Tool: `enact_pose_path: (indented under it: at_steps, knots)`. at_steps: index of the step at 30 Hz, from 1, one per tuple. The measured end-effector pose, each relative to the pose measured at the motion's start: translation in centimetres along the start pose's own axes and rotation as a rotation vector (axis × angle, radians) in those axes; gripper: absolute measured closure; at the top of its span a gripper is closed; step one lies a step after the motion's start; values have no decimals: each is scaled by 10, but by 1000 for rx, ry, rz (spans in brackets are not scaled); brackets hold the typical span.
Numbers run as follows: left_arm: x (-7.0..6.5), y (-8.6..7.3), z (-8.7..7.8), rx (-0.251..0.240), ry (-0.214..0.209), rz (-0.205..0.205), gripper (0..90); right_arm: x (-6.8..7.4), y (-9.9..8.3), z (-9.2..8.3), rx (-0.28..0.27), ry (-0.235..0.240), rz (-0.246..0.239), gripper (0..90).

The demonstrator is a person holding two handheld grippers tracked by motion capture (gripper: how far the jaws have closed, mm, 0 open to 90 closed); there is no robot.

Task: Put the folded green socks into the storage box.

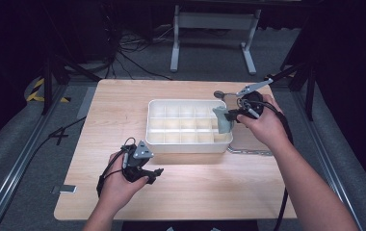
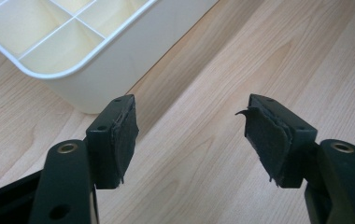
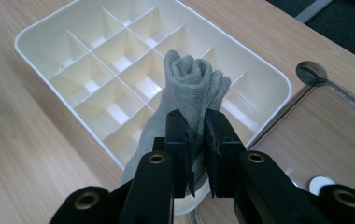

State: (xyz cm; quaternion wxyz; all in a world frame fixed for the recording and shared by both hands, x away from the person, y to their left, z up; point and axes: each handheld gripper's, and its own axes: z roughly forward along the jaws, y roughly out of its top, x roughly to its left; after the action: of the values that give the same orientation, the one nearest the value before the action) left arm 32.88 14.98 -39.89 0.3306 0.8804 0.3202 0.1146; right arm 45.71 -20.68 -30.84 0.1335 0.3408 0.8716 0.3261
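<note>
Right gripper (image 3: 196, 140), jaws clamped on rolled grey-green fabric sock (image 3: 189, 88), holds it upright just above white plastic divided tray's (image 3: 35, 35) near-edge compartments; empty left gripper (image 2: 189, 140) gapes.

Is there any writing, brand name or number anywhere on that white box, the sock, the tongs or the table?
None can be read.
Divided white box: plain, no label.
Grey sock in the right tongs: no print showing.
Left tongs: bare black pads, no marking.
Table: plain wood grain.
Black-and-yellow floor tape: stripes, no words.
</note>
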Motion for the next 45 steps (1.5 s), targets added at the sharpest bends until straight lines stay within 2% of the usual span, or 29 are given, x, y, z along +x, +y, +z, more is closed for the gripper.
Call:
enact_pose_path:
  at_steps: [5, 12, 16, 22, 29, 32, 33, 38, 45]
  knots:
    - [1, -1, -1, 2, 2, -6, 351, -5, 4, 5, 18, 3, -22, 808]
    - [1, 0, -3, -22, 1, -2, 360, 0, 2, 8, 20, 1, -68, 808]
    - [0, 0, -3, -13, -1, 6, 359, 1, -2, 18, 71, -28, -89, 808]
    - [1, 0, -2, -6, -3, 5, 358, 2, -7, 33, 116, -51, -117, 808]
    - [1, -1, -1, -5, -5, 3, 358, 8, -13, 52, 167, -54, -160, 808]
    - [1, -1, -1, -2, -10, 0, 363, 9, -14, 56, 187, -66, -169, 809]
    - [1, -1, -1, -1, -10, -2, 363, 8, -14, 59, 209, -79, -180, 811]
    - [2, -2, -1, 0, -11, -6, 364, 10, -16, 67, 272, -74, -193, 816]
    - [1, -2, -1, 10, -13, -7, 364, 13, -18, 75, 320, -69, -193, 819]
